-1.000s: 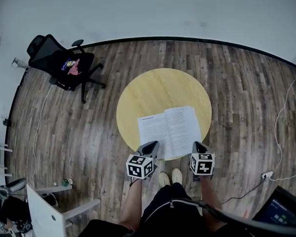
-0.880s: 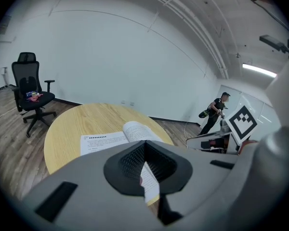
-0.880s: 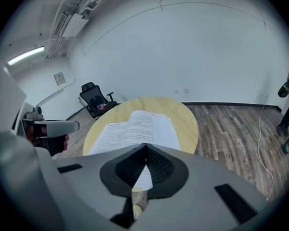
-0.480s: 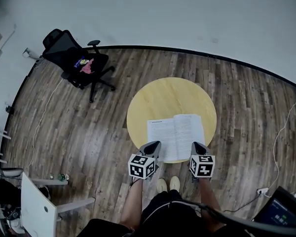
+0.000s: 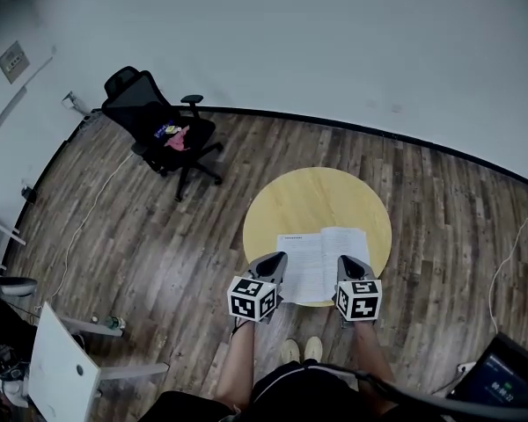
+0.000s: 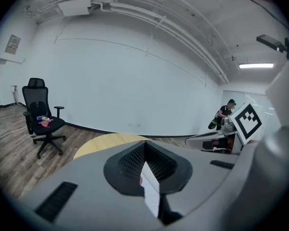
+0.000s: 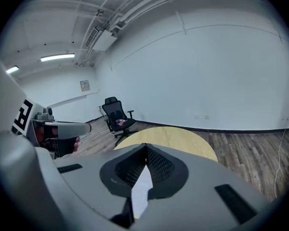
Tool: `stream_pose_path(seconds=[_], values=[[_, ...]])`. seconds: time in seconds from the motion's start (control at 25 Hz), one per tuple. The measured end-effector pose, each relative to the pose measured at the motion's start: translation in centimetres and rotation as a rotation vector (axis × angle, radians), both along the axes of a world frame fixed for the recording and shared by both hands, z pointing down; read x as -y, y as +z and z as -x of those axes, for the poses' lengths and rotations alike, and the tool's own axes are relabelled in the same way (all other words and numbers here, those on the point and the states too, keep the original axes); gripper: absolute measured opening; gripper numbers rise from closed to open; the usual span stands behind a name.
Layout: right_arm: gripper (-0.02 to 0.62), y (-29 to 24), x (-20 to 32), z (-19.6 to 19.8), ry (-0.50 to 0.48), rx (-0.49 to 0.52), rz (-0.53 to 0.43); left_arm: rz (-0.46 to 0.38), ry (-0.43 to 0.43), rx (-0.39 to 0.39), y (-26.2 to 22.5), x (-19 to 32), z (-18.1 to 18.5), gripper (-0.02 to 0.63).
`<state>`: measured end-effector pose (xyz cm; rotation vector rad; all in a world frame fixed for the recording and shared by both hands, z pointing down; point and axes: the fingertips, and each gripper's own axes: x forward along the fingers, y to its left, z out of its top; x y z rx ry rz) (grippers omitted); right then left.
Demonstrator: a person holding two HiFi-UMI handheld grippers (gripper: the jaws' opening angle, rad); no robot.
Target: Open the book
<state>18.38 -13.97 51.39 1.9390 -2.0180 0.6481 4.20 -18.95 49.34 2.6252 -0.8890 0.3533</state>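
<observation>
The book (image 5: 324,262) lay on the table (image 5: 317,196), on the side nearest the person. The left gripper (image 5: 271,262) was over the book's near left corner, and the right gripper (image 5: 350,265) was over its near right corner. The person's shoes (image 5: 301,350) were on the floor (image 5: 158,236) just in front of the table. A chair (image 5: 158,134) stood well apart to the left, behind the table and near the wall (image 5: 334,42). A screen (image 5: 497,381) sat far to the right, beside the person.
</observation>
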Motion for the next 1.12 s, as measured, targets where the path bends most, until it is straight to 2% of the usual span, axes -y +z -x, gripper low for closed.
stream_pose_path(seconds=[0.32,0.68,1.12], values=[[0.003,-5.3,1.4,2.2,-0.052,-0.029,-0.110,-0.111,-0.054,-0.038,-5.7,1.4,2.6,-0.002],[0.003,-10.0,2.3,4.1,-0.103,-0.056,-0.197,-0.192,-0.069,-0.058,-10.1,1.6,3.8,-0.002],[0.003,-14.0,3.9,6.3,-0.157,-0.073,-0.278,-0.247,-0.123,-0.086,-13.5,2.4,6.3,-0.002]])
